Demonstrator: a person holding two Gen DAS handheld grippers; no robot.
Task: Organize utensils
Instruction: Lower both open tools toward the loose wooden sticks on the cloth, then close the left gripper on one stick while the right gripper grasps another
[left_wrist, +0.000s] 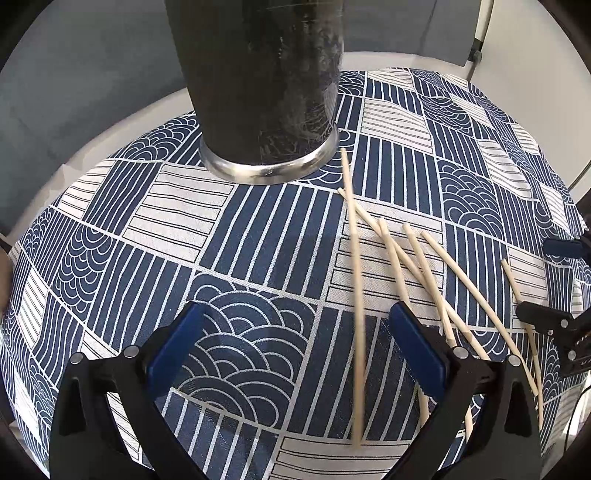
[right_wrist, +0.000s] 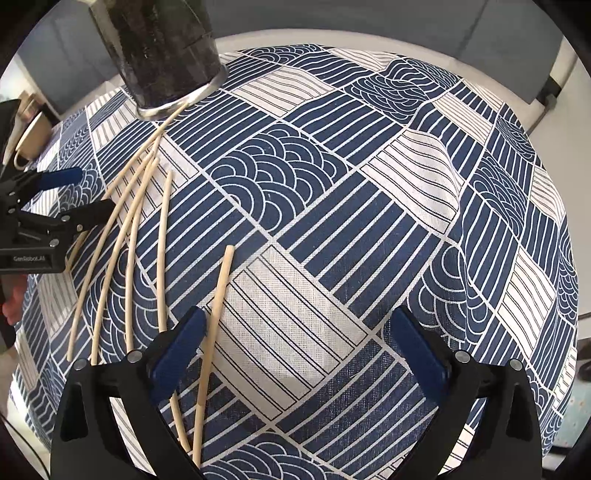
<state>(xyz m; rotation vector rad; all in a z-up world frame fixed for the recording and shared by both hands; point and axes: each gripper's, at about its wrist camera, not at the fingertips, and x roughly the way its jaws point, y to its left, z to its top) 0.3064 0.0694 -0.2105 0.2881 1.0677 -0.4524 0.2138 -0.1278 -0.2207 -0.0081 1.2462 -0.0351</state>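
L gripper (left_wrist: 295, 345): your jaws wide open, nothing held, one chopstick (left_wrist: 356, 295) lies btwn fingers | holder (left_wrist: 258, 85): dark cup, upright nr far edge of tablecloth (left_wrist: 184, 229) | loose chopsticks (right_wrist: 129, 236): fanned btwn both tools | R gripper (right_wrist: 295, 345): your jaws wide open, empty, single stick (right_wrist: 216, 317) beside its left finger
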